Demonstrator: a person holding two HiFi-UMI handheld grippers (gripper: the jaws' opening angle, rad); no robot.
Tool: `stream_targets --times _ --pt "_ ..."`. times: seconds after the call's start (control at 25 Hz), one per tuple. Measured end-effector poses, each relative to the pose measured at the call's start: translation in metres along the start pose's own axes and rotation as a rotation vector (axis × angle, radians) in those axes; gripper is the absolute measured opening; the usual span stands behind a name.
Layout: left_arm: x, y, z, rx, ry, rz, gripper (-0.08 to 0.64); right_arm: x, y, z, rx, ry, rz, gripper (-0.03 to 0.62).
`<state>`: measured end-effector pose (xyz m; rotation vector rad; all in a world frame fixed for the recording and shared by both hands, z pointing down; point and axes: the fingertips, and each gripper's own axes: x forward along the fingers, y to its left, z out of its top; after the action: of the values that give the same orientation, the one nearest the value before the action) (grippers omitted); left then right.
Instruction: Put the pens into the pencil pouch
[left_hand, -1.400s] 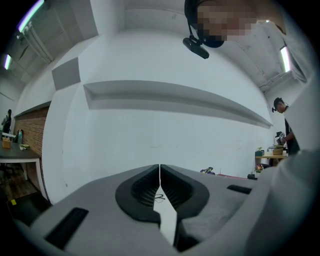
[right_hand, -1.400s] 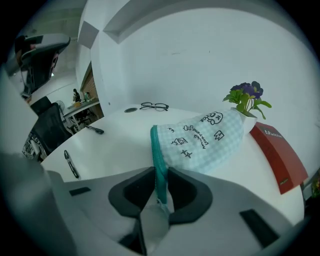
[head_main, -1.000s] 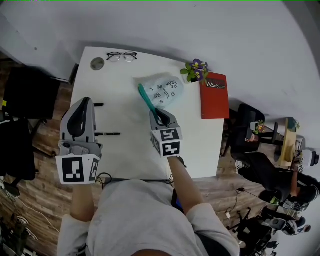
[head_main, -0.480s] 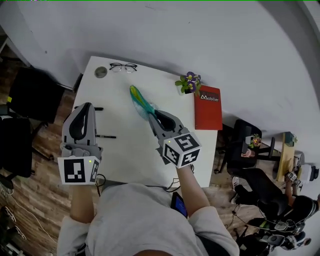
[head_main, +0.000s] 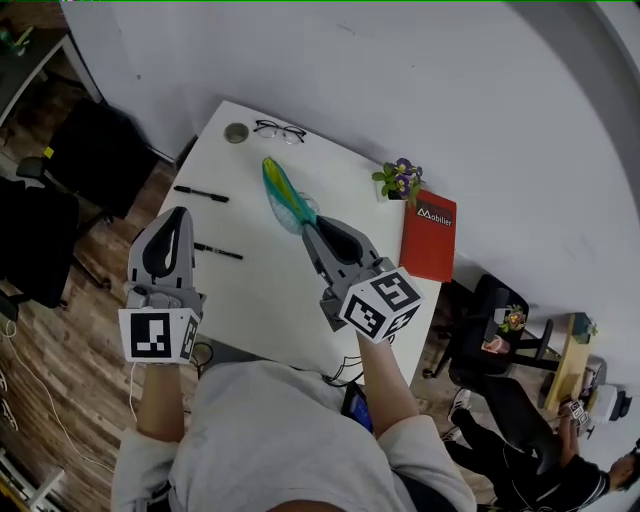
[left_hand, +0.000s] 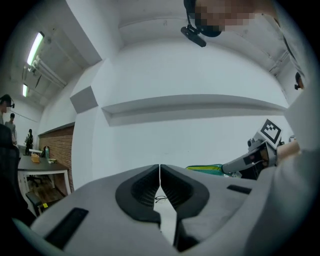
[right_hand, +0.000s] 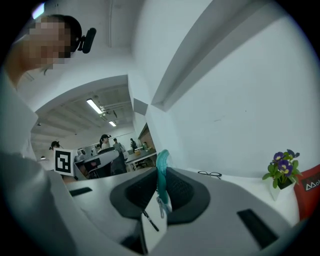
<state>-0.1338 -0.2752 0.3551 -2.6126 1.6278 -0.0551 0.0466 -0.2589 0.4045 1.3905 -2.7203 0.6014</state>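
Slippage worries me most: my right hand-held gripper (head_main: 312, 226) is clamped only on one end of the pencil pouch (head_main: 284, 195), by its zip pull. The soft cloth stands out past the jaws above the table (head_main: 262, 292), so it could sag or twist free. I cannot tell whether the zip is open. That hand reaches forward, tipped slightly down. My left hand-held gripper (head_main: 178, 214) is pressed together on nothing, held about level. The nearer pen (head_main: 218, 251) and the farther pen (head_main: 200, 194) lie on the table, apart from the pouch; a careless sweep could roll either off the edge.
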Motion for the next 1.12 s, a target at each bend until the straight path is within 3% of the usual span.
stream_targets --times 0.2,0.48,0.56,0.6,0.64,0.76,1.12 --pt "-0.009 0.008 -0.023 0.059 0.088 -0.047 0.028 0.004 0.014 0.001 -0.015 -0.002 0.053 0.069" --pt "0.018 0.011 -0.073 0.143 0.279 -0.301 0.029 0.009 0.025 0.004 -0.006 -0.014 0.078 0.069" --pt "0.028 0.008 -0.094 0.198 0.351 -0.382 0.042 0.01 0.027 0.003 -0.002 -0.012 0.082 0.069" --pt "0.033 0.007 -0.105 0.232 0.386 -0.424 0.106 0.011 0.027 0.003 0.001 -0.011 0.083 0.069" --pt "0.038 0.004 -0.116 0.273 0.419 -0.468 0.126 0.012 0.027 0.002 0.006 -0.011 0.081 0.069" --pt "0.052 -0.001 -0.143 0.4 0.499 -0.583 0.127 0.015 0.026 0.002 0.022 -0.015 0.064 0.069" --pt "0.089 -0.006 -0.224 0.68 0.711 -0.879 0.133 0.022 0.015 -0.001 0.05 -0.013 -0.02 0.069"
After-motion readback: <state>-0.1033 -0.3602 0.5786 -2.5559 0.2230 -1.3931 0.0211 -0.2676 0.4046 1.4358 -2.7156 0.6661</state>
